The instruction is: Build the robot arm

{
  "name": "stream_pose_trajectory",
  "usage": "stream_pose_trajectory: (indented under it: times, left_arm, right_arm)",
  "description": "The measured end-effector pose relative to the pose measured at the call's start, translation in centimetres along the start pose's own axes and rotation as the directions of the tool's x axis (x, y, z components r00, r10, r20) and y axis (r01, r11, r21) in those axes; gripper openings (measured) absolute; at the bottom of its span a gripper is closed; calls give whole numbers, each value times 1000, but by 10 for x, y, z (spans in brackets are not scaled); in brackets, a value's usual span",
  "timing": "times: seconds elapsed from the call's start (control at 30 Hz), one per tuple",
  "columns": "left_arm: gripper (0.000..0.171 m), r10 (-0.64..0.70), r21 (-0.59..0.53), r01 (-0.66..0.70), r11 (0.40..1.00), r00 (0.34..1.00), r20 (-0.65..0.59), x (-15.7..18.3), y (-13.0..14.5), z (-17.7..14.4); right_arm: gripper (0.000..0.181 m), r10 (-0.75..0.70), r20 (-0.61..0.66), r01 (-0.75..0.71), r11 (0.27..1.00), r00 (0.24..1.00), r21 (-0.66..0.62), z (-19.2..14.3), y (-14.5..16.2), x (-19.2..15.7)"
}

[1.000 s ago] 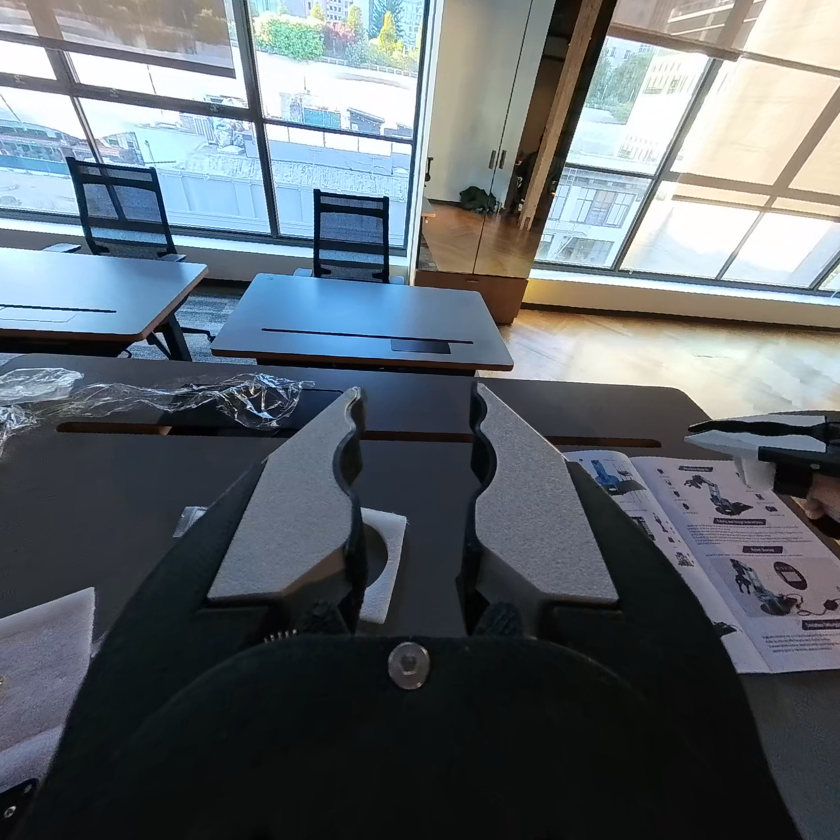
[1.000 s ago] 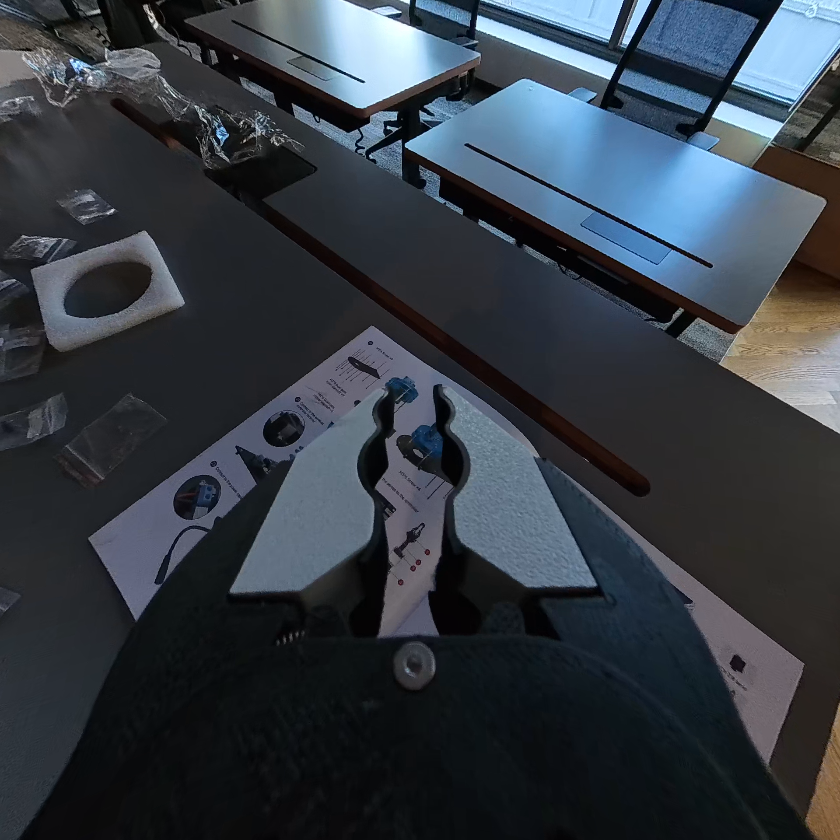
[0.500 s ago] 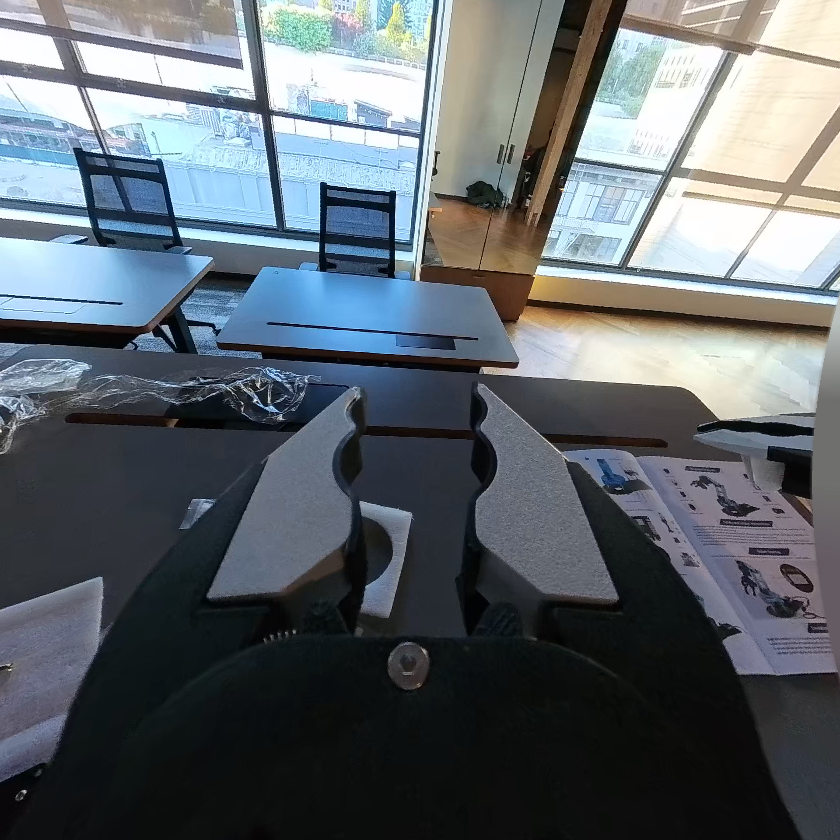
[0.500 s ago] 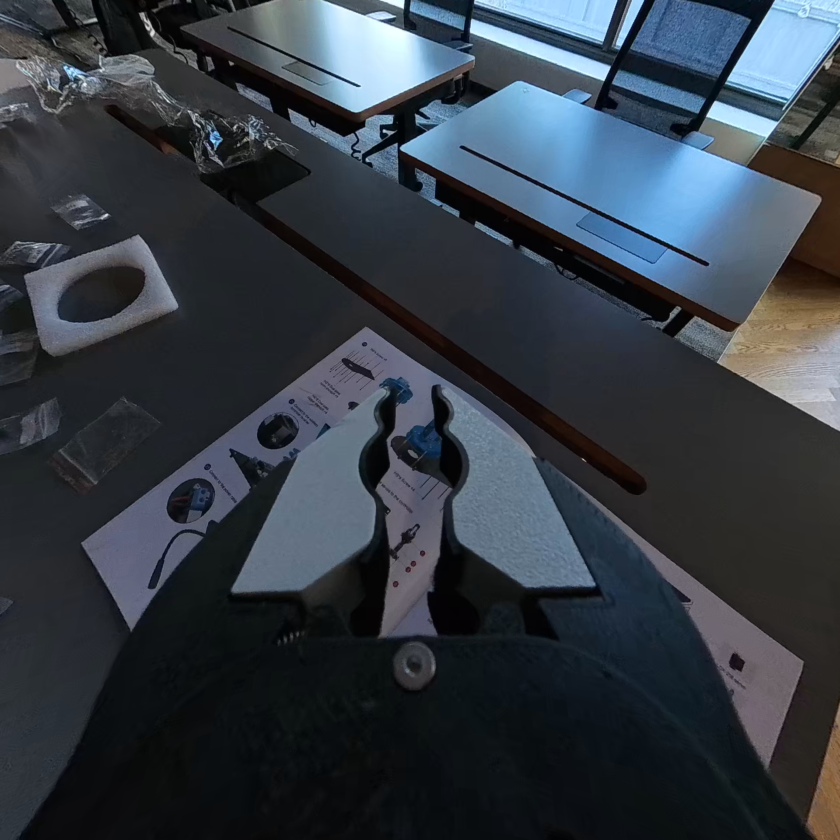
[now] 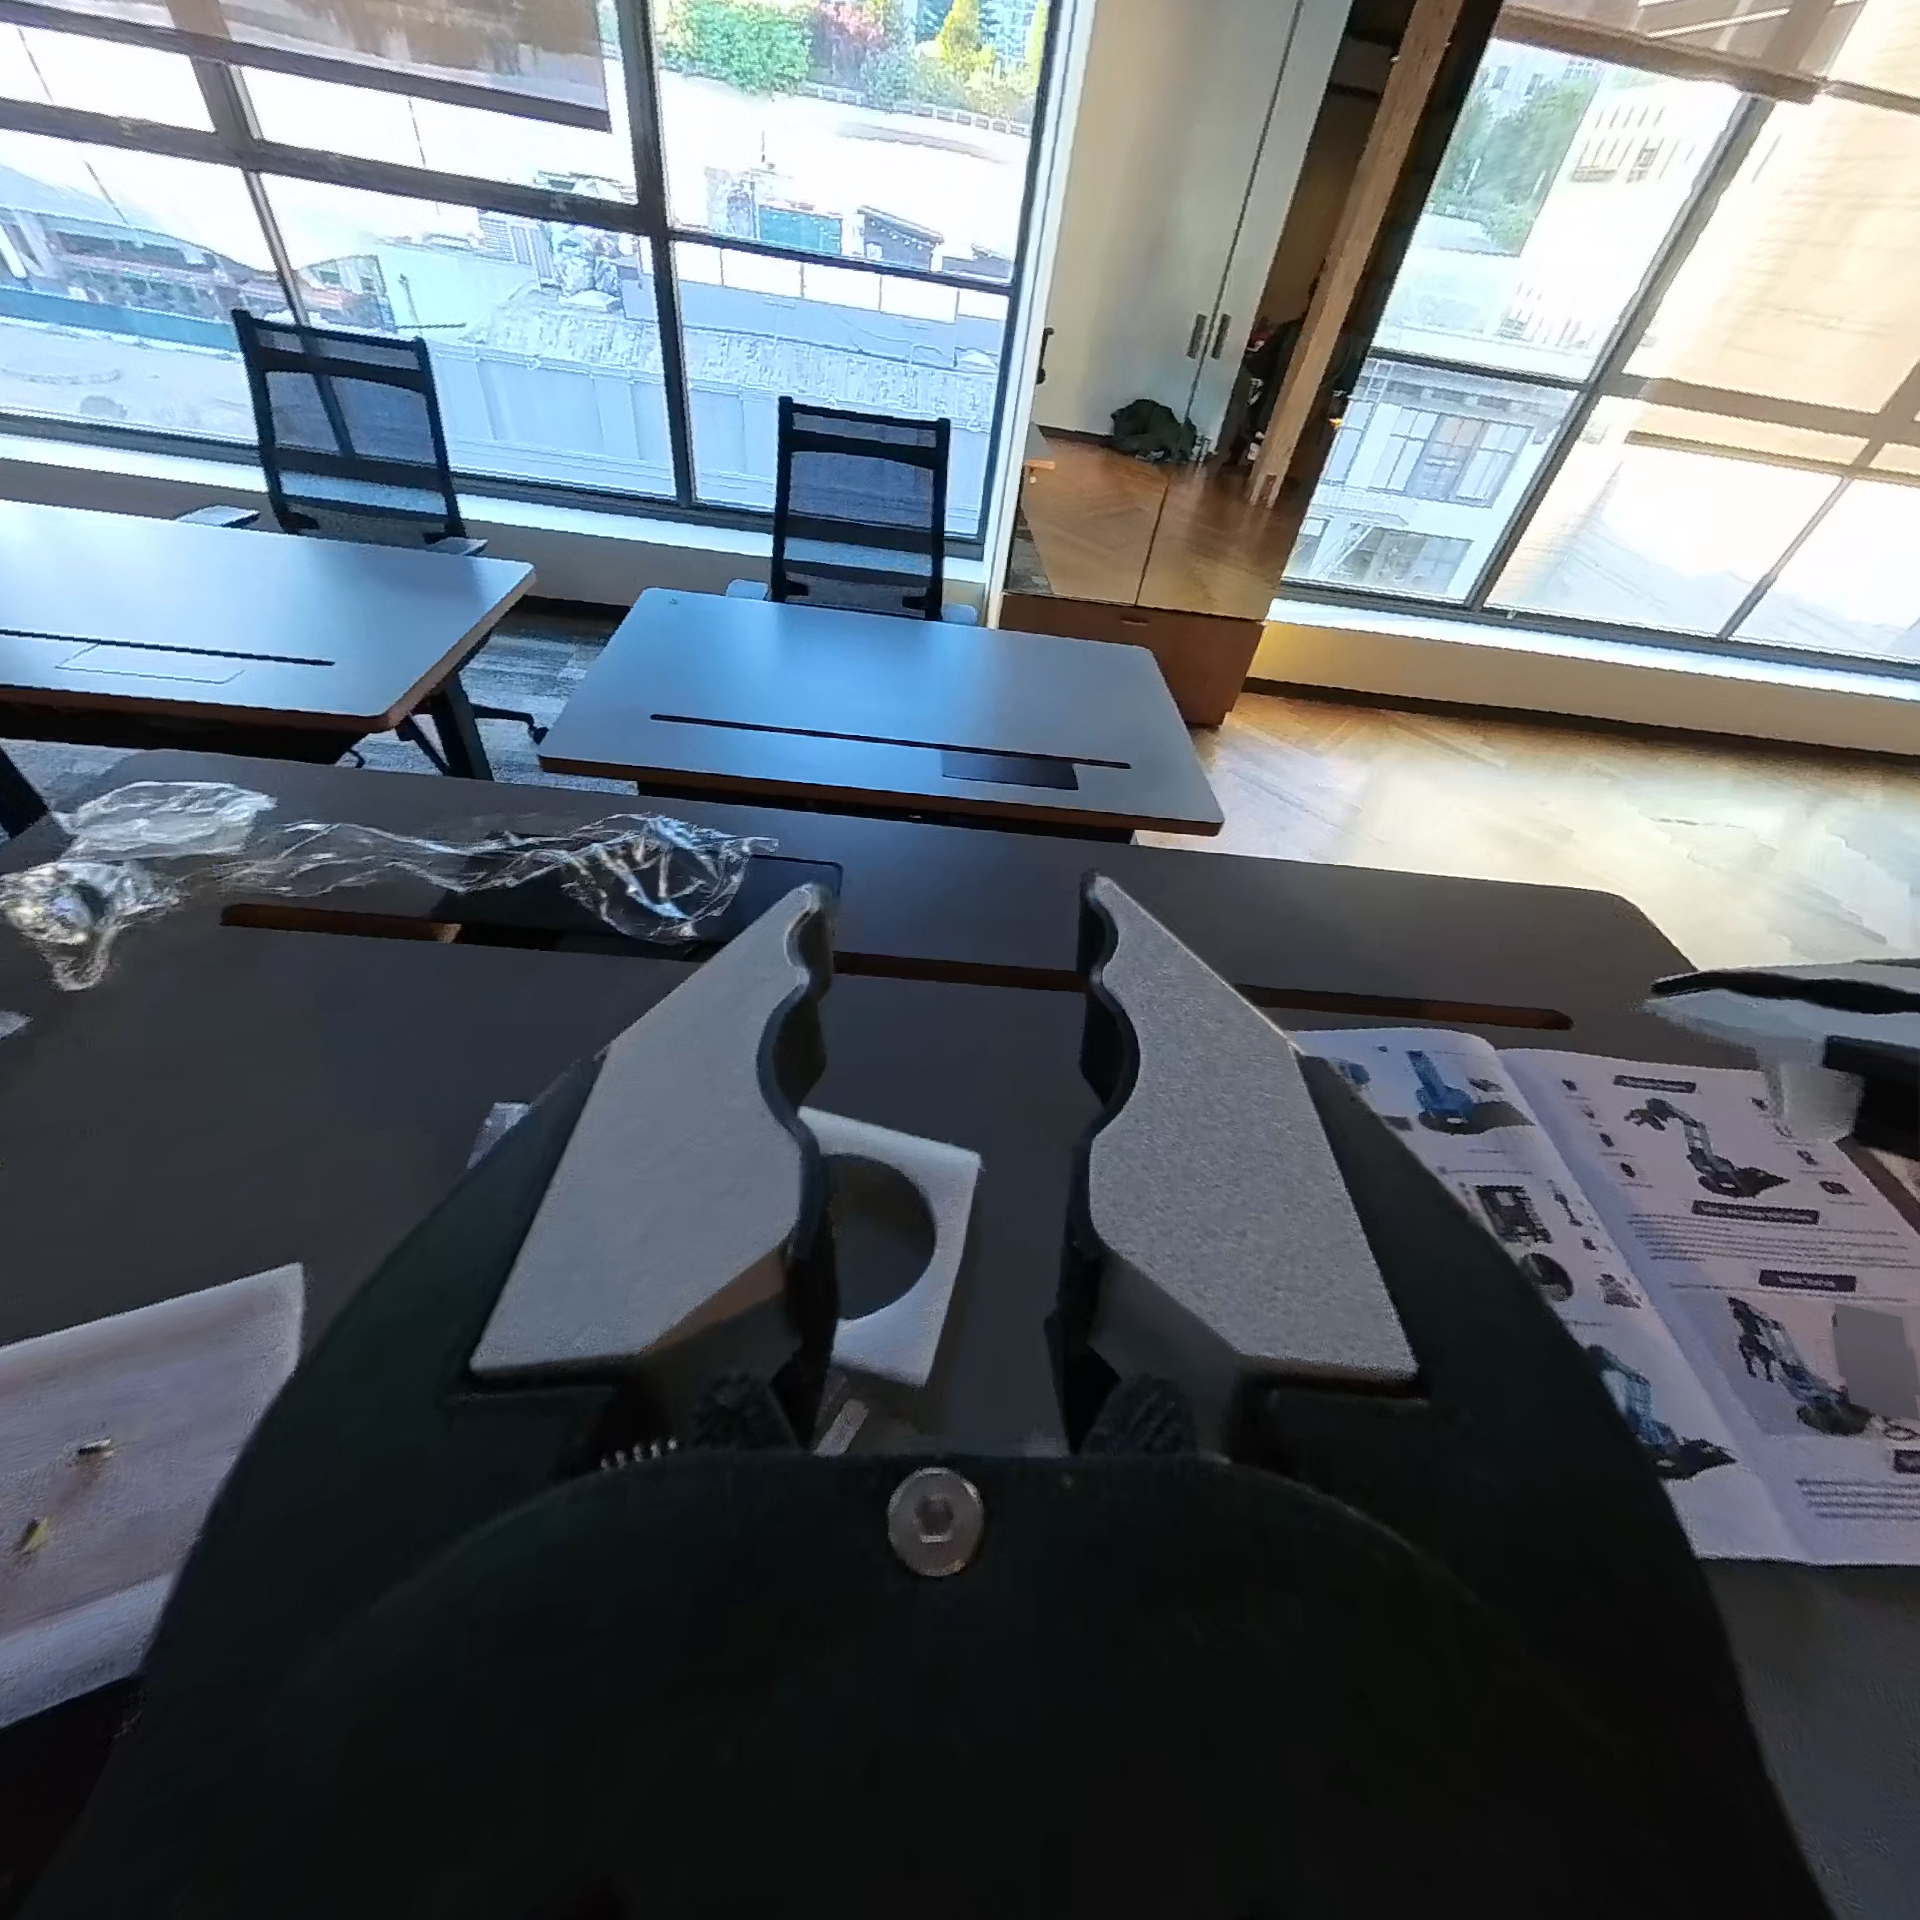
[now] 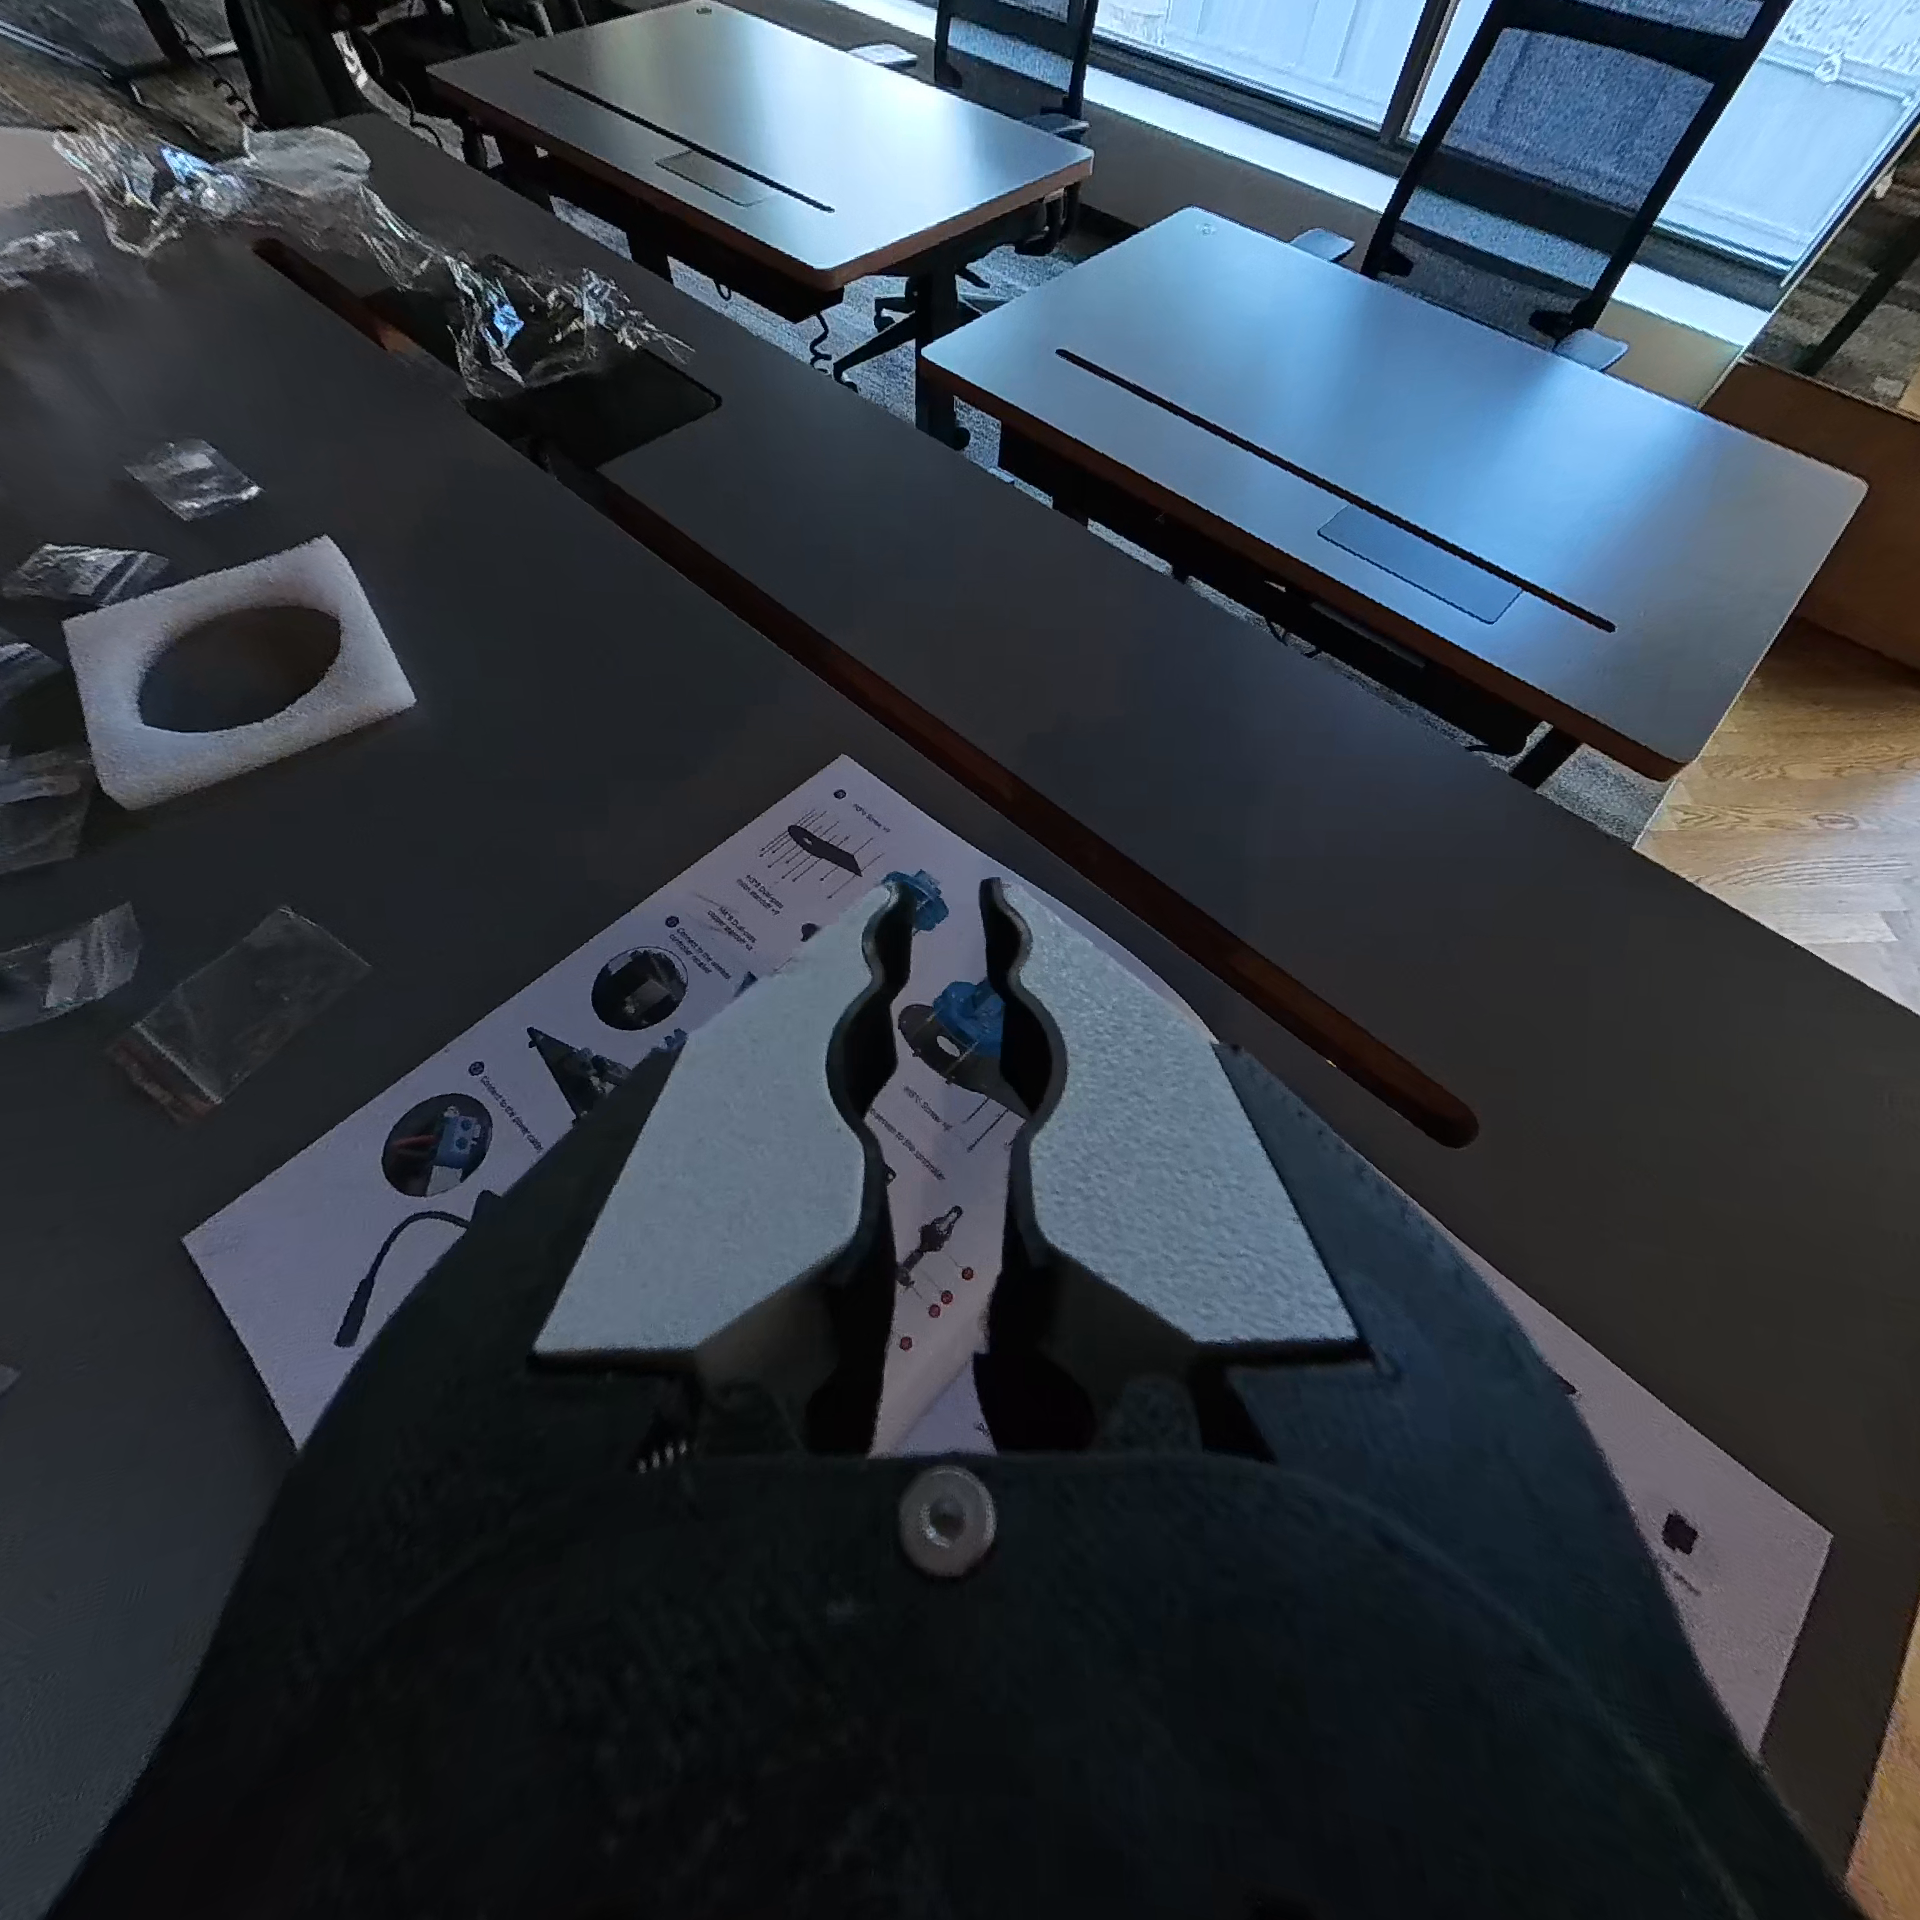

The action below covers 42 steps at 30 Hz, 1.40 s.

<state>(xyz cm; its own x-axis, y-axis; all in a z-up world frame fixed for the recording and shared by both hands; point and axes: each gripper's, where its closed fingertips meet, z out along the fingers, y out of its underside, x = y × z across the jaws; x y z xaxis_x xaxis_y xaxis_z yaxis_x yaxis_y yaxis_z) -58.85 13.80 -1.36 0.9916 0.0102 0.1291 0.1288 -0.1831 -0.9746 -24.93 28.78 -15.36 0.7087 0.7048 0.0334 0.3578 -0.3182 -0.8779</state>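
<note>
My left gripper is open and empty, held above a dark table. Below its jaws lies a white foam square with a round hole, partly hidden by the left finger. My right gripper is empty, its jaws only a narrow gap apart. It hovers over an open instruction booklet that lies flat on the table. The booklet and the right gripper also show at the right edge of the left wrist view. The foam square lies to the left of the booklet.
Crumpled clear plastic wrap lies along the table's cable slot at the back. Several small clear bags lie left of the booklet. A white foam sheet lies at the near left. Other desks and chairs stand beyond the table. The grippers' ends are close to 40 cm from one another.
The left gripper has shifted slightly, so more of the foam square shows under it. The right gripper has barely moved. Neither gripper's jaw gap has changed.
</note>
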Motion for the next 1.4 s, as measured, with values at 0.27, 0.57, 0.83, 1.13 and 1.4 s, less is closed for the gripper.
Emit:
stream_pose_trajectory:
  times: [0.27, 0.57, 0.83, 1.13, 1.4]
  left_arm:
    - [46, -8, -13, 8, 1000, 1000, 22, -11, 0, -10]
    - [46, -16, 15, 16, 1000, 999, 36, -18, -6, -21]
    - [46, -17, -7, 18, 1000, 999, 42, -21, -2, -21]
    - [45, -13, -8, 13, 1000, 999, 42, -19, -2, -19]
    - [45, -19, -4, 19, 1000, 1000, 10, -13, -2, -16]
  right_arm:
    - [13, -19, -2, 20, 1000, 1000, 18, 0, -5, -6]
    - [17, 6, 13, -7, 998, 1000, 61, -2, -12, -9]
    - [1, -64, 7, 64, 996, 998, 65, -3, -12, -11]
    - [0, -80, 17, 79, 996, 997, 44, -1, -9, -13]
    - [0, -82, 7, 82, 994, 997, 76, -7, -17, -14]
